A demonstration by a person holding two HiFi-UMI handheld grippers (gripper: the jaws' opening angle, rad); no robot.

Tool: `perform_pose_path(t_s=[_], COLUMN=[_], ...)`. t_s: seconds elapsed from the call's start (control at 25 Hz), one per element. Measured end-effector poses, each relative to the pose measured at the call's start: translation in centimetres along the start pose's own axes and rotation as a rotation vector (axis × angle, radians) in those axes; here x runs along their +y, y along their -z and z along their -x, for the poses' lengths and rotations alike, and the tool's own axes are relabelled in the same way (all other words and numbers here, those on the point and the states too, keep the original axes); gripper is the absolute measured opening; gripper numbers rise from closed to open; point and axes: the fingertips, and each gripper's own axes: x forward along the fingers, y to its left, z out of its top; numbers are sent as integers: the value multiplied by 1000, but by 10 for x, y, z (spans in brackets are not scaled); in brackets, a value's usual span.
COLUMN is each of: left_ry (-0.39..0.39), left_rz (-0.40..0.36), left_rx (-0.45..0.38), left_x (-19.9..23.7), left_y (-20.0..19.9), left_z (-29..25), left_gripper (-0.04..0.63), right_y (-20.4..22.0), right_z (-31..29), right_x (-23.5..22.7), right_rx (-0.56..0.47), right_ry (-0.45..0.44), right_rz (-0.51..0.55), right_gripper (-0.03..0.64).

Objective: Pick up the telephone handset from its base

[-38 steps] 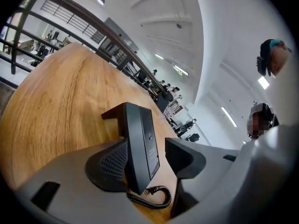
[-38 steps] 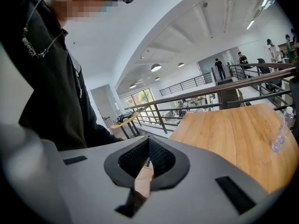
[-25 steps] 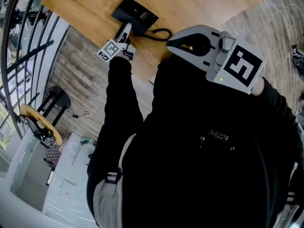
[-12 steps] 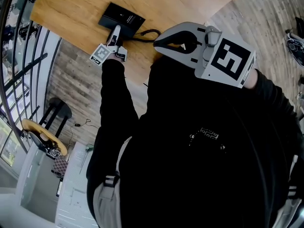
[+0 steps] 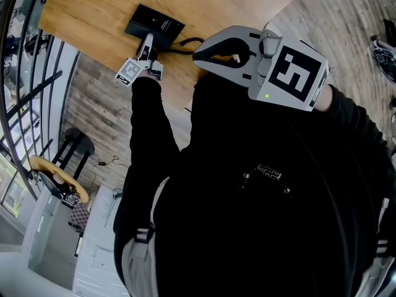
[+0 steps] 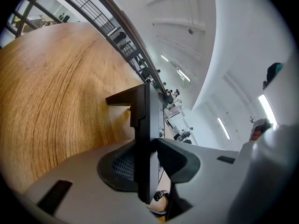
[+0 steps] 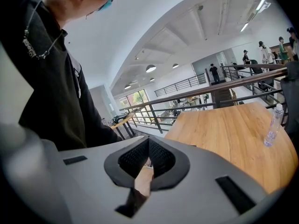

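My left gripper [image 6: 150, 146] jaws are closing on the handset [image 6: 142, 111], wooden table [image 6: 60, 92] spreading ahead; right gripper [image 7: 148, 158] pinched together, railing [image 7: 196, 99] beyond.

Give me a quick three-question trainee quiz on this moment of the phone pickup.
1. True or false: the right gripper holds the handset.
2. The telephone base sits on: A) the floor, B) the wooden table, C) a chair.
3. Fill in: the handset stands between the jaws of the ___ gripper.
Key: 1 false, since its jaws are together with nothing in them. 2 B. 3 left. The left gripper has the handset between its jaws, which are closing on it.
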Motion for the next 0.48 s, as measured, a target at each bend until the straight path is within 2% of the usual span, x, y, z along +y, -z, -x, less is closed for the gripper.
perform_pose_path(t_s=[0.28,0.48], left_ry=[-54,-55], left_rz=[5,37], left_rx=[-15,-60], left_x=[0,-8], left_y=[-3,-4], left_z=[4,12], left_gripper=[109,97], right_y=[-3,-7], right_z=[8,15], right_x=[-1,3], right_rx=[-10,-20], right_ry=[-8,-39], right_rz=[-12,14], right_gripper=[15,15])
